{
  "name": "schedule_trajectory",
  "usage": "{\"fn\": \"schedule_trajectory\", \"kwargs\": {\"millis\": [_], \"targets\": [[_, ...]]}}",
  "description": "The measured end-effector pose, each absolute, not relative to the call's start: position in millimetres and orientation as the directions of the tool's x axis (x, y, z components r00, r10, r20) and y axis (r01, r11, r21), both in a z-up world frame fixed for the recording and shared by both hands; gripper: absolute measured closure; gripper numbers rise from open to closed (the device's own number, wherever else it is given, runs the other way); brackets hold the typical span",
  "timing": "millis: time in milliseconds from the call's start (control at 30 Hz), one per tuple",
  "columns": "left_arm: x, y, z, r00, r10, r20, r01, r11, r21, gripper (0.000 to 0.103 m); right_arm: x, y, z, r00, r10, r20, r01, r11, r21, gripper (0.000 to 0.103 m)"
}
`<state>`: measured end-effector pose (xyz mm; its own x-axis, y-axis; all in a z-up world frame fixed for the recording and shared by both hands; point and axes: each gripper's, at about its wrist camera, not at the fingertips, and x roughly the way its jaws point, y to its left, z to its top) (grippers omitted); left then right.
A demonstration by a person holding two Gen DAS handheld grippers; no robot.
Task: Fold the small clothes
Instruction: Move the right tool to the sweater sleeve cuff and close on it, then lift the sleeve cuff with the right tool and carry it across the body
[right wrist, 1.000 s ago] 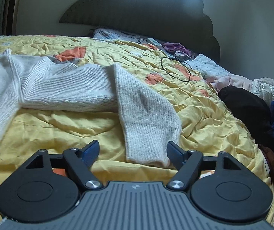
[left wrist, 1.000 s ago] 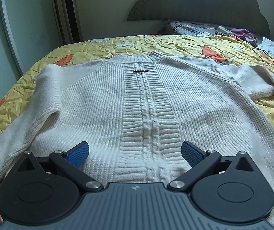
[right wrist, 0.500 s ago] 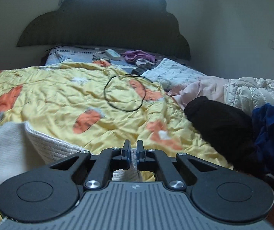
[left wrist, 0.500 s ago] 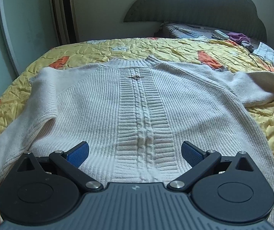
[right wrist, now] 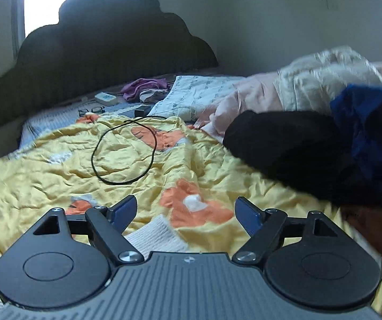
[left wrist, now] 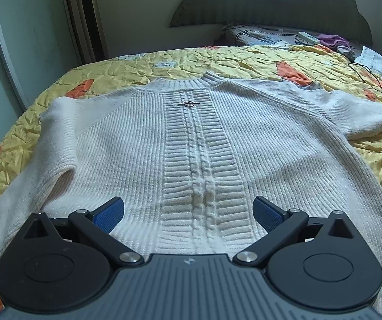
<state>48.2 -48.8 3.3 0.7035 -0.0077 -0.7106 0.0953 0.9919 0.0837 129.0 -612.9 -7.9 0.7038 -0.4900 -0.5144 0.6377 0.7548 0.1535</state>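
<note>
The yellow quilt (left wrist: 244, 61) with orange patches was seen covering the bed, and the white cable-knit sweater (left wrist: 199, 154) was laid flat on it, front up, collar toward twelve o'clock in the left wrist view. Compared with a second earlier, the sleeve at three o'clock (left wrist: 361, 117) was found drawn out straight to the side, where it had been bent back toward the hem. Its ribbed cuff (right wrist: 156, 237) was seen at six o'clock in the right wrist view, lying loose on the quilt just ahead of the tool body.

The right gripper (right wrist: 185, 213) had been clamped on that cuff half a second before; its jaws had just been opening and were now spread wide, with nothing pinched between them. The left gripper (left wrist: 188, 210) was held as before over the hem, its blue pads (left wrist: 109, 212) wide apart and nothing gripped.

No legible writing was seen; only a small emblem was marked on each tool body.

Open quilt was left from ten to one o'clock of the right gripper, broken only by a black cable loop (right wrist: 124, 149). A pile of dark clothes (right wrist: 311, 149) crowded the two to three o'clock side. A small metal brooch (left wrist: 189, 103) was pinned below the collar.
</note>
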Motion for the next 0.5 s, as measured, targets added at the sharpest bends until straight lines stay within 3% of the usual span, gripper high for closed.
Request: {"fn": "schedule_trajectory", "kwargs": {"millis": [167, 200, 300, 500], "targets": [[51.6, -50.4, -2.3, 0.686, -0.032, -0.727, 0.107, 0.993, 0.057, 0.000, 73.0, -637.0, -34.7, 0.851, -0.185, -0.492, 0.502, 0.563, 0.656, 0.020], [51.6, -51.8, -3.5, 0.682, -0.036, -0.731, 0.112, 0.992, 0.056, 0.000, 71.0, -637.9, -41.9, 0.867, -0.129, -0.481, 0.470, 0.533, 0.704, 0.020], [50.2, -55.3, -4.3, 0.681, -0.037, -0.731, 0.125, 0.990, 0.066, 0.000, 78.5, -630.1, -59.9, 0.858, -0.053, -0.510, 0.465, 0.503, 0.729, 0.028], [52.6, -53.2, -4.8, 0.680, -0.010, -0.733, 0.101, 0.992, 0.080, 0.000, 107.7, -607.7, -70.7, 0.891, -0.013, -0.455, 0.389, 0.538, 0.747, 0.028]]}}
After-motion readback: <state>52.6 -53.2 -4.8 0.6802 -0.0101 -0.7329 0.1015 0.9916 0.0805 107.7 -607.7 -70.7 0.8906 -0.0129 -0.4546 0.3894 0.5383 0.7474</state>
